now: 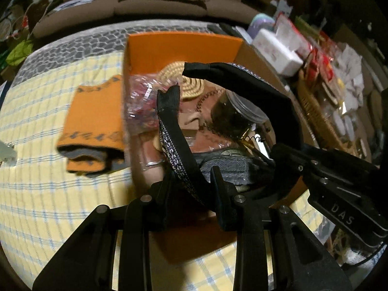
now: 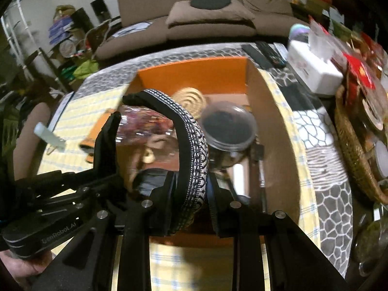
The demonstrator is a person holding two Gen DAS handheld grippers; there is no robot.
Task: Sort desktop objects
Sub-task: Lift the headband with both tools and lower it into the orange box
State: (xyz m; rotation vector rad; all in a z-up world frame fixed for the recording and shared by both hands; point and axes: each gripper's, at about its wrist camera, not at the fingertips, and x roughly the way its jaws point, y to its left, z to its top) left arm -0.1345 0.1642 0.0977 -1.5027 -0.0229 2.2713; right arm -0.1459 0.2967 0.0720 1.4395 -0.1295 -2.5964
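You hold a black strap (image 1: 177,155) with a white woven pattern in both grippers, over the orange box (image 1: 179,46). Your left gripper (image 1: 194,194) is clamped on one part of the strap, whose frayed end stands up just above its fingers; your right gripper (image 2: 191,194) pinches another part, and from there the strap (image 2: 194,140) arches up and to the left. The box (image 2: 194,72) is open and crowded: a round woven coaster (image 2: 189,99) leans near its far wall, a jar (image 2: 228,128) with dark contents and a clear lid lies on its side, a clear plastic bag (image 1: 143,101) of pinkish bits sits on the left, and brown leather pieces and a grey cloth item lie beneath. Just left of the box a folded orange cloth (image 1: 94,126) rests on the checked tablecloth (image 1: 48,194).
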